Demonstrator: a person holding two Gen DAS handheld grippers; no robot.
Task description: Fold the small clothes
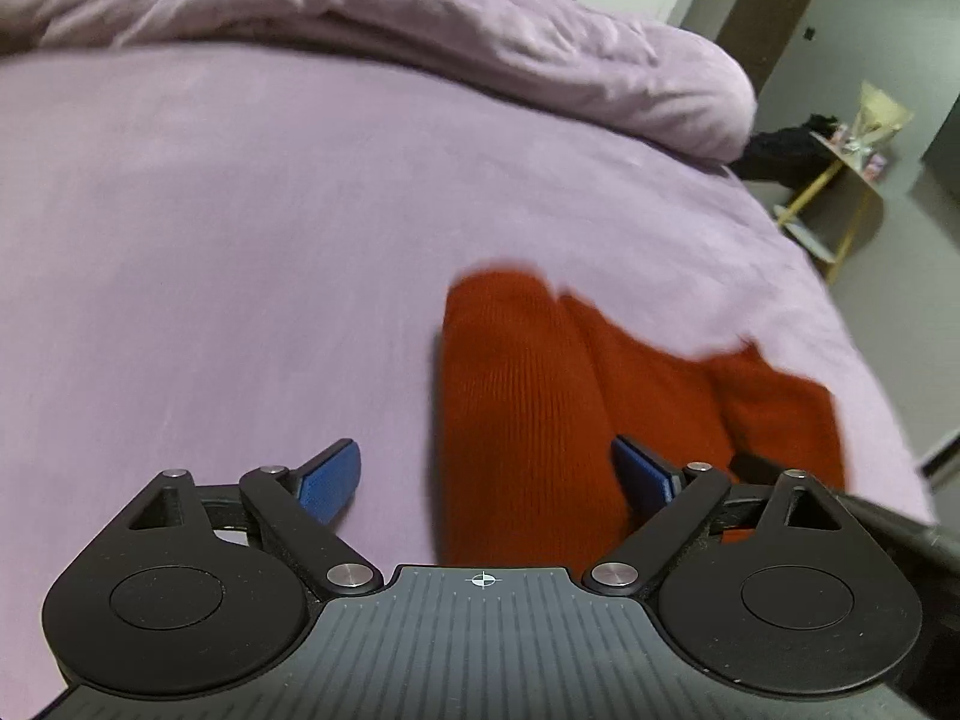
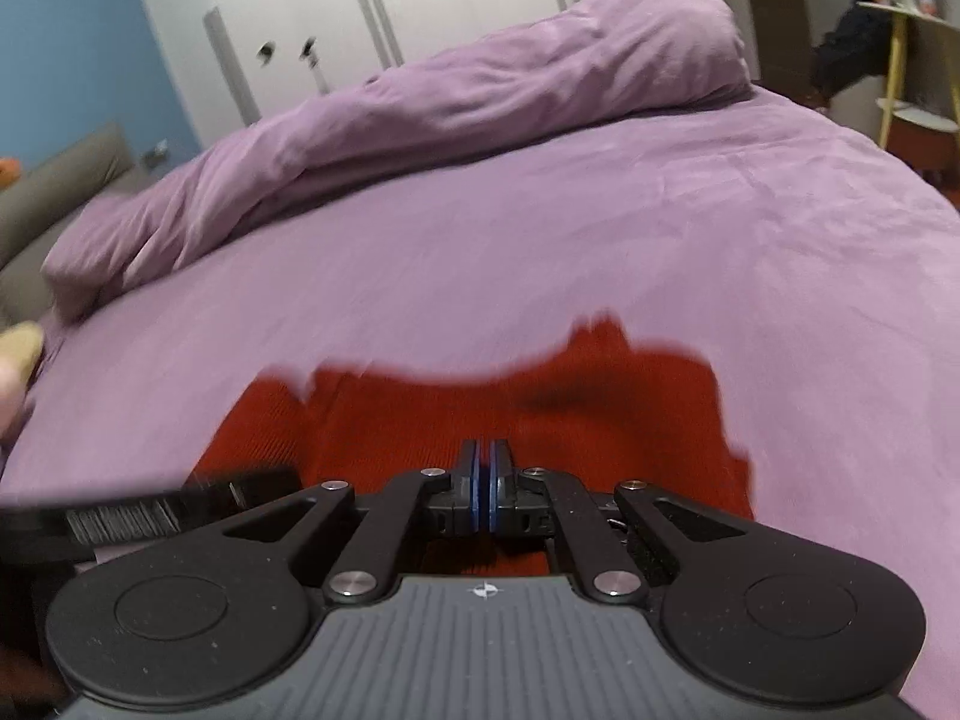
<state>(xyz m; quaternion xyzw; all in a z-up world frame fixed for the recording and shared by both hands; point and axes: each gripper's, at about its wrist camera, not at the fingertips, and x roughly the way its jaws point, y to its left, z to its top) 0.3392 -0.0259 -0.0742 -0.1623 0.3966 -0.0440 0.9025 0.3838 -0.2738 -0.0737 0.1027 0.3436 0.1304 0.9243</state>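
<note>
A red ribbed knit garment (image 1: pixel 540 396) is lying on the lilac sheet of the bed (image 1: pixel 210 240), just ahead of both grippers. In the left wrist view it is sitting to the right of centre, bunched into long rounded folds that are running away from the camera, with its near end passing under the gripper body. The left gripper (image 1: pixel 486 480) is hovering over it with its blue-padded fingers (image 1: pixel 330 483) spread wide apart and holding nothing; the left pad is standing over bare sheet, while the right pad is lying against the red cloth, though the pictures are not showing whether it is actually touching. In the right wrist view the garment (image 2: pixel 480 414) is spreading across the sheet directly in front of and beneath the right gripper (image 2: pixel 483 480), its far edge blurred. That gripper's fingers are pressed together, blue pads meeting with only a thin line between them; whether a fold of the red cloth is pinched there cannot be told, since the pads are hiding their own tips against the fabric. A rumpled lilac duvet (image 2: pixel 480 84) is heaped along the far side of the bed, well apart from the garment. A yellow-legged side table (image 1: pixel 840 192) is standing beyond the bed's corner.
</note>
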